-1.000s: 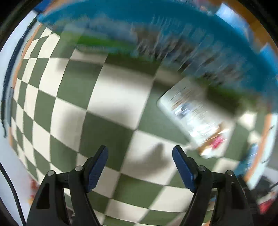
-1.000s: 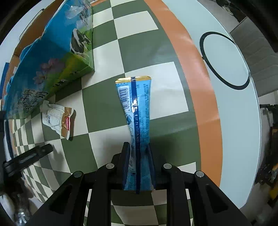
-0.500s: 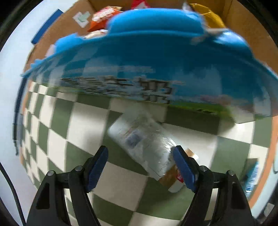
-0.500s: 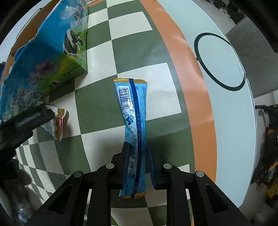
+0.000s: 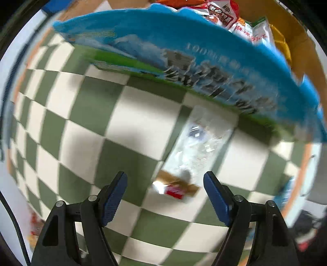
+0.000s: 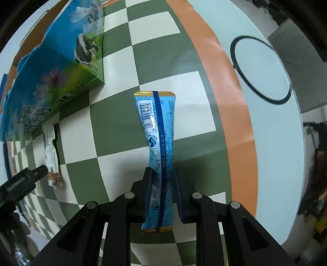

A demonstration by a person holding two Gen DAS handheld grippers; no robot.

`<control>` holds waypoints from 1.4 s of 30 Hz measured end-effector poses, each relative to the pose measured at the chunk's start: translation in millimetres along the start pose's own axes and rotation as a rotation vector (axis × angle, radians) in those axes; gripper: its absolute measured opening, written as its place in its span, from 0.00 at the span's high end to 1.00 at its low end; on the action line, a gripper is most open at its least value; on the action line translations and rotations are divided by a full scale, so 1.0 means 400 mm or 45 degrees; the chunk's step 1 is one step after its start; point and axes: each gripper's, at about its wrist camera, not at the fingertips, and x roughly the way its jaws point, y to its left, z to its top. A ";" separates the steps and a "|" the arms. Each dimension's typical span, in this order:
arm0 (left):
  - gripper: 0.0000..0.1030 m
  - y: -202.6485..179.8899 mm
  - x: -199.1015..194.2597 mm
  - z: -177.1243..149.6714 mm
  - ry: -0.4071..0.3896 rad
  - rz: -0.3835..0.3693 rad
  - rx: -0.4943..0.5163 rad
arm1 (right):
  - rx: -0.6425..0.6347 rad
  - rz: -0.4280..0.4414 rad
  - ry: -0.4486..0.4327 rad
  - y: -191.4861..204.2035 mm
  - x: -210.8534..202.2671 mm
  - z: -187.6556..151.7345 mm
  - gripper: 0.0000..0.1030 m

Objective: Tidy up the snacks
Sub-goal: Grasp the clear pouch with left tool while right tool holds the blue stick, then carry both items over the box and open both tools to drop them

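A white snack packet (image 5: 196, 147) with a brown and red end lies flat on the green-and-white checked cloth (image 5: 132, 126). My left gripper (image 5: 164, 182) hangs over it, open, and the packet's red end shows between the fingertips without touching them. My right gripper (image 6: 161, 180) is shut on a long blue stick packet (image 6: 157, 133), which points away over the cloth. The blue box (image 6: 51, 81) with a cow picture stands at the far left; snack bags (image 5: 222, 14) show inside it. In the right wrist view the white packet (image 6: 50, 151) lies by the box, with the left gripper (image 6: 20, 182) beside it.
The cloth has an orange border (image 6: 231, 81). Beyond it is a white table top (image 6: 306, 153) with a black ring (image 6: 261, 69) drawn on it. A grey block (image 6: 296, 34) sits past the table's far right edge.
The left gripper swung across the cloth, and the white packet went from far right in its view to between its fingertips. The right gripper kept its hold and stayed put.
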 end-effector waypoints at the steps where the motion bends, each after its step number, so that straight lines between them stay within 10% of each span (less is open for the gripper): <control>1: 0.26 -0.012 0.002 0.015 0.023 -0.032 0.007 | 0.022 0.013 0.012 -0.007 0.004 0.003 0.74; 11: 0.26 -0.131 0.076 0.061 0.030 0.232 0.367 | 0.062 0.057 0.081 -0.006 0.056 0.029 0.68; 20: 0.27 -0.109 0.083 0.110 0.044 0.211 0.450 | -0.003 -0.012 0.095 0.047 0.062 0.032 0.56; 25: 0.53 -0.079 0.082 0.091 0.063 0.159 0.446 | -0.038 -0.043 0.078 0.063 0.064 0.028 0.57; 30: 0.59 -0.092 0.073 0.054 0.072 0.155 0.417 | -0.074 -0.080 0.055 0.080 0.064 0.014 0.74; 42: 0.59 -0.017 0.053 -0.023 0.110 0.093 0.364 | -0.072 0.027 0.058 0.096 0.050 -0.023 0.83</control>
